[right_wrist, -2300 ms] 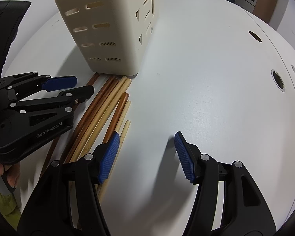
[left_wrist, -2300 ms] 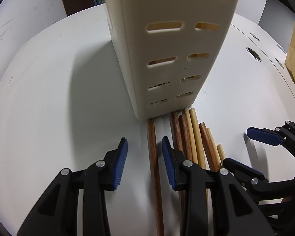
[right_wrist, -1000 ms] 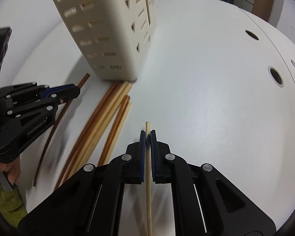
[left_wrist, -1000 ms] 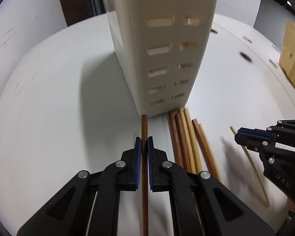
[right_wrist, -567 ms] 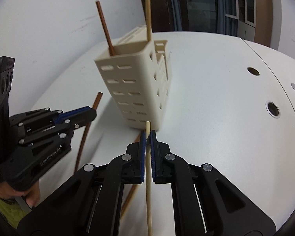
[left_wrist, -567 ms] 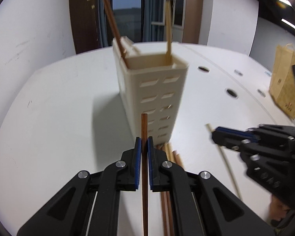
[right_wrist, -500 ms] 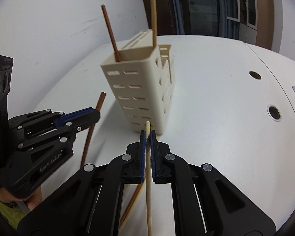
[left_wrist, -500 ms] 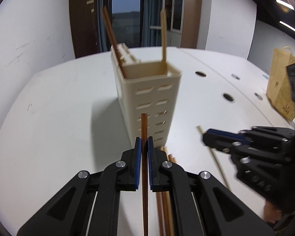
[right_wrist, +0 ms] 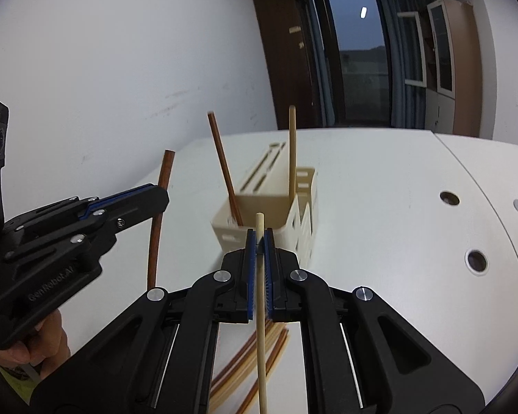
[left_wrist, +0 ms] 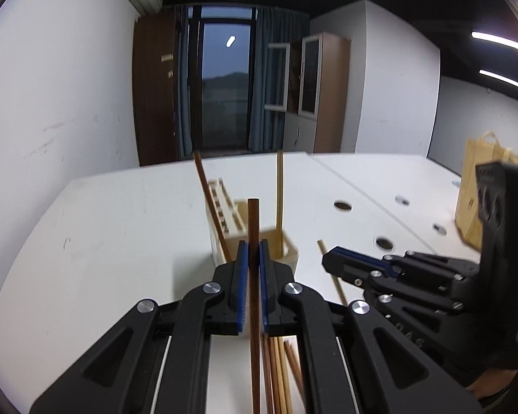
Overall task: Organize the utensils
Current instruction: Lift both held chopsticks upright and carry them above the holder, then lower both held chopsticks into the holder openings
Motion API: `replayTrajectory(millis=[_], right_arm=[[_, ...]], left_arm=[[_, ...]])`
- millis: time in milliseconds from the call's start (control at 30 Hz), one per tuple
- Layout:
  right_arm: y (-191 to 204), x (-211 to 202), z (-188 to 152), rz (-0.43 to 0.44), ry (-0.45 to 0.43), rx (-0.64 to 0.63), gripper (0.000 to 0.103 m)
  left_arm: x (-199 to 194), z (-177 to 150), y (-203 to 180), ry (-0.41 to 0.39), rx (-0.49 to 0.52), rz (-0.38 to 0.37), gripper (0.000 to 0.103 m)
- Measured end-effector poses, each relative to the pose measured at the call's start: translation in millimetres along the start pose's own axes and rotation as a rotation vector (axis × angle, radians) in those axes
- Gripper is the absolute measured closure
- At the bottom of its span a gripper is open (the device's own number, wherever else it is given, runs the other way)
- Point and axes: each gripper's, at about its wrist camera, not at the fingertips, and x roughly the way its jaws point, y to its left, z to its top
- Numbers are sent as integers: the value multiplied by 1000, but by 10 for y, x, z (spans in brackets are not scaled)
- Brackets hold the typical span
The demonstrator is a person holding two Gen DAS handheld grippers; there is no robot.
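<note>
You have a dark brown chopstick [left_wrist: 253,241] pinched between the fingers of the left gripper [left_wrist: 252,269] and a pale chopstick [right_wrist: 260,241] clamped in the right gripper [right_wrist: 259,255], both held in the air just short of the cream utensil holder [right_wrist: 279,220]. That holder stands upright on the white worktop [right_wrist: 380,207] with one dark stick [right_wrist: 224,172] and one pale stick [right_wrist: 292,151] already standing in its near compartment. More loose chopsticks [right_wrist: 252,362] lie on the worktop below your grippers. You look to be mid-carry: next, tip each stick upright, bring its lower end over the open compartment, and release only once it is inside the rim.
</note>
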Motion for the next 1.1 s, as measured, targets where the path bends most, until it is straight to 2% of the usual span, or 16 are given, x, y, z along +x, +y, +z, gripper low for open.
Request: replayTrajectory(millis=[533, 733, 933, 1100], right_arm=[[-138, 103, 374, 72, -236, -33, 99], [-160, 45, 458, 91, -349, -44, 99], [-253, -64, 552, 96, -484, -31, 99], [-313, -86, 591, 104, -567, -11, 99]], left_arm=[[-174, 344, 114, -266, -70, 4, 97], [-309, 357, 66, -424, -68, 3, 97], [-524, 332, 50, -617, -96, 31, 97], [-609, 320, 29, -724, -115, 58, 97]])
